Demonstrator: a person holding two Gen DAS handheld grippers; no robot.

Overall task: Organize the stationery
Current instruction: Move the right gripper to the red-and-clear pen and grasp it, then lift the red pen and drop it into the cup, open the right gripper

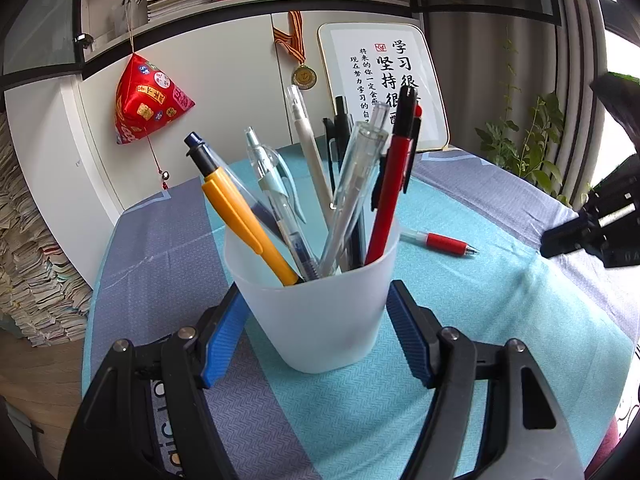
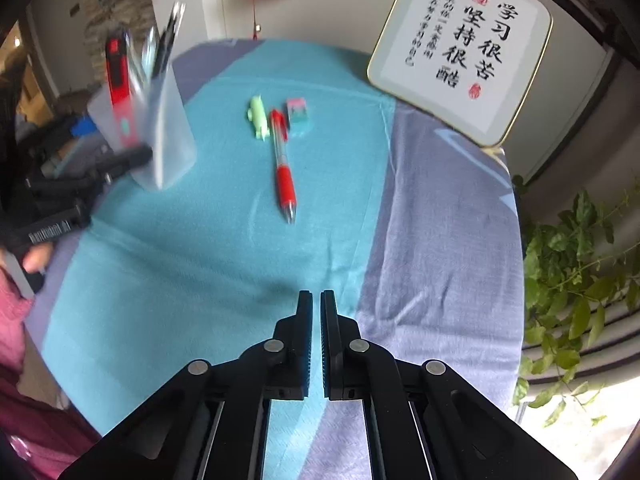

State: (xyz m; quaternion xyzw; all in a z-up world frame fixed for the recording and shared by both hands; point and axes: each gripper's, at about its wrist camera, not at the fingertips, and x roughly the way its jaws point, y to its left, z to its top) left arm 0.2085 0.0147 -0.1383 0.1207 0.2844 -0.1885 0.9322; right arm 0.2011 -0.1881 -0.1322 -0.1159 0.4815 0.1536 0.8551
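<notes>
Right wrist view: the red pen [image 2: 283, 164] lies loose on the teal cloth [image 2: 192, 264], in the upper middle of the frame, straight ahead of the right gripper [image 2: 316, 300], whose jaws are pressed together with nothing between them; the pen's long axis runs nearly up and down the picture, tip toward the jaws, so it is about in line with the fingers and well apart from them; by my reading the wrist would have to roll, and the jaws part, before they could close across the barrel; just beside the pen's far end sit a green eraser [image 2: 258, 117] on its left and a pink-and-teal eraser [image 2: 298, 114] on its right, close enough to get nudged; the cup [image 2: 168, 136] of pens stands at the upper left, blurred, with the left gripper [image 2: 80, 168] at its side; a framed calligraphy board [image 2: 460, 52] leans at the upper right. Left wrist view: the left gripper [image 1: 316, 312] is clamped on the cup [image 1: 316, 320], blue pads [image 1: 224, 336] against both walls; the red pen [image 1: 444, 243] lies right of the cup, behind it; the right gripper [image 1: 588, 224] enters from the right edge, nearer the pen and the free one, so the pick-up looks like its job.
</notes>
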